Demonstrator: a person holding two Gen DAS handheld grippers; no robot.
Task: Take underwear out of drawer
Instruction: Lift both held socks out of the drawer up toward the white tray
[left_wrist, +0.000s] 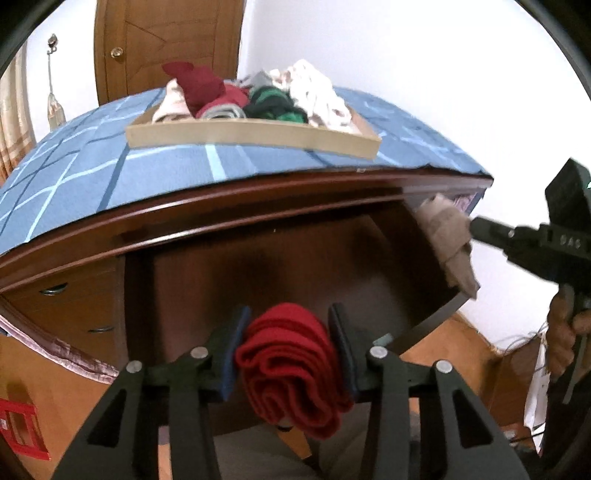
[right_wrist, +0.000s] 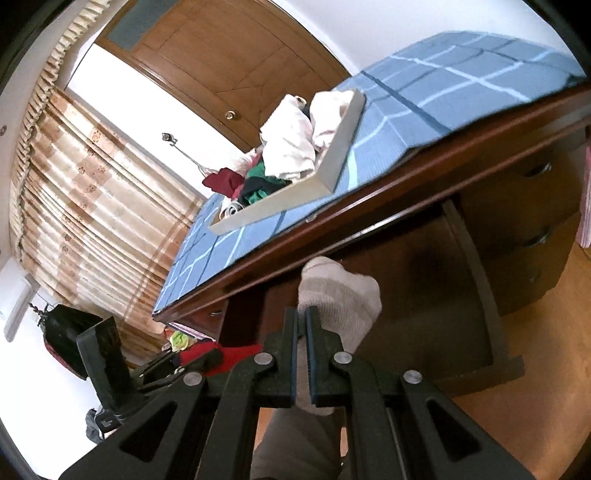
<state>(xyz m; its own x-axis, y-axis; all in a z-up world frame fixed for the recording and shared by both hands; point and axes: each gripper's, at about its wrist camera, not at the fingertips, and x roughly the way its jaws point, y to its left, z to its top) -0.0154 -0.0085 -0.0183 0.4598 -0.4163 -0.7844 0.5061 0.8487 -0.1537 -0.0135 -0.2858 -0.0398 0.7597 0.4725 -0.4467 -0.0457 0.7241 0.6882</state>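
Here, from the left wrist view, the left gripper (left_wrist: 290, 345) is clamped on a rolled red garment (left_wrist: 291, 369), its pads pressing the bundle from both sides above the open drawer (left_wrist: 424, 325), whose dark inside looks empty as far as I can see. Off to the right of that view the right gripper (left_wrist: 476, 225) holds a beige garment (left_wrist: 448, 240) up near the desk edge. On the desk, over the blue checked cloth (left_wrist: 74, 184), sits a shallow tray (left_wrist: 251, 138) already heaped with clothes. From the right wrist view, the right gripper (right_wrist: 303, 350) has its jaws pinched almost together on a thin fold of that beige garment (right_wrist: 340, 299), which bulges out beyond the tips, again over the drawer (right_wrist: 495, 332); the tray (right_wrist: 332, 166) stands up on the desk, well apart. I'd judge both pieces are out of the drawer and in the carrying step. What comes next, I reckon, is lifting each clear of the desk edge and over the tray rim before letting go; the right one's narrow hold could slip.
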